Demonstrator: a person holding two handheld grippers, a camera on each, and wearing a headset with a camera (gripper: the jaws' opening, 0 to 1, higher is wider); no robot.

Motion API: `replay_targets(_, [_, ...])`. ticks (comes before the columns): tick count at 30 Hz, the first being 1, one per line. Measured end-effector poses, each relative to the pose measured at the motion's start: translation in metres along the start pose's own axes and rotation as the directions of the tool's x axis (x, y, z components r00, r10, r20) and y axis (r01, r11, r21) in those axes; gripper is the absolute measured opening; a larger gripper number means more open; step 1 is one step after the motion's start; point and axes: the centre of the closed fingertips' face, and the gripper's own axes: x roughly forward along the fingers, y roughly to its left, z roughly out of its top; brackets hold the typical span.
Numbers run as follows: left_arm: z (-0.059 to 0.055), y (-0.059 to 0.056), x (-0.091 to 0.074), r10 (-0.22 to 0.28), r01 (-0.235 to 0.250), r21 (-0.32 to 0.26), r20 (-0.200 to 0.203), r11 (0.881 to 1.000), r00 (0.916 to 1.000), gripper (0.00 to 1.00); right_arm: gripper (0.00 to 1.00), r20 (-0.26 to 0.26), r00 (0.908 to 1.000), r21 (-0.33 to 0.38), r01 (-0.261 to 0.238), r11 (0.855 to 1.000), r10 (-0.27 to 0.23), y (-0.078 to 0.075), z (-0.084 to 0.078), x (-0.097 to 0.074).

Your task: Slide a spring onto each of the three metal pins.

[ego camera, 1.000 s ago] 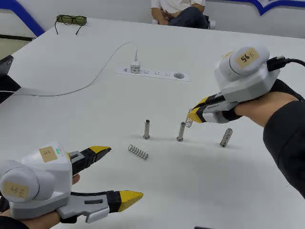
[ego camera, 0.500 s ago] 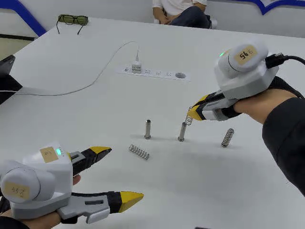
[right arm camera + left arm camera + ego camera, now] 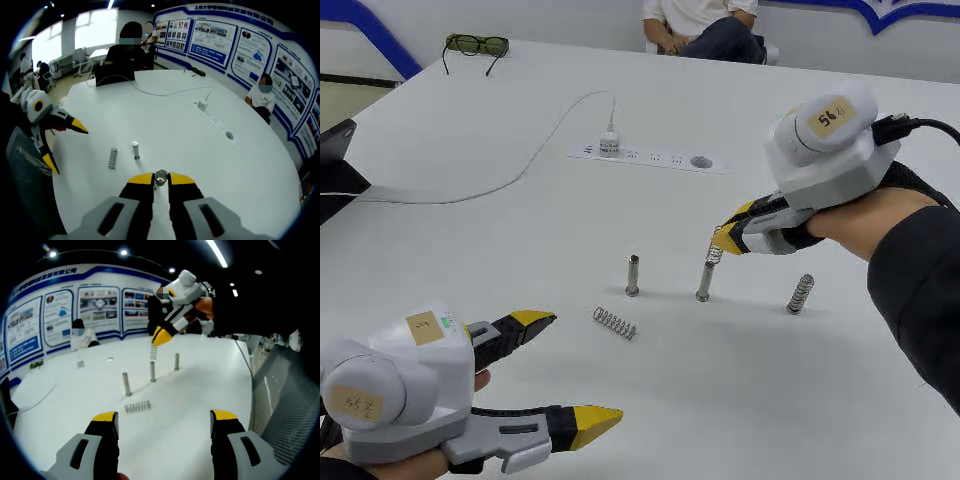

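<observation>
Three metal pins stand in a row on the white table. The left pin (image 3: 633,275) is bare. A spring (image 3: 800,293) sits around the right pin. My right gripper (image 3: 725,241) is shut on a small spring (image 3: 715,254) whose lower end meets the top of the middle pin (image 3: 704,283). In the right gripper view that spring (image 3: 160,176) shows end-on between the yellow fingertips (image 3: 142,179). Another spring (image 3: 614,322) lies loose in front of the pins, also the loose spring (image 3: 137,406). My left gripper (image 3: 570,370) hovers open near the front left, empty.
A white power strip (image 3: 650,157) with a plugged charger (image 3: 609,143) and a cable lies behind the pins. Dark glasses (image 3: 475,44) rest at the far left corner. A person (image 3: 705,25) sits at the table's far edge.
The right gripper and its spring have stayed at the middle pin's top, shifting only slightly. The left gripper has held its place, open.
</observation>
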Motion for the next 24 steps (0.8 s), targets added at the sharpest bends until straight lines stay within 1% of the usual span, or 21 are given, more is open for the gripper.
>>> replay_targets(24, [-0.0027,0.0018,-0.0011,0.007,-0.007,-0.009,-0.003,1.000,1.0000,0.76,0.12,-0.020,0.9997,0.012,-0.014,1.000,0.014,-0.0005,-0.0056,0.0098])
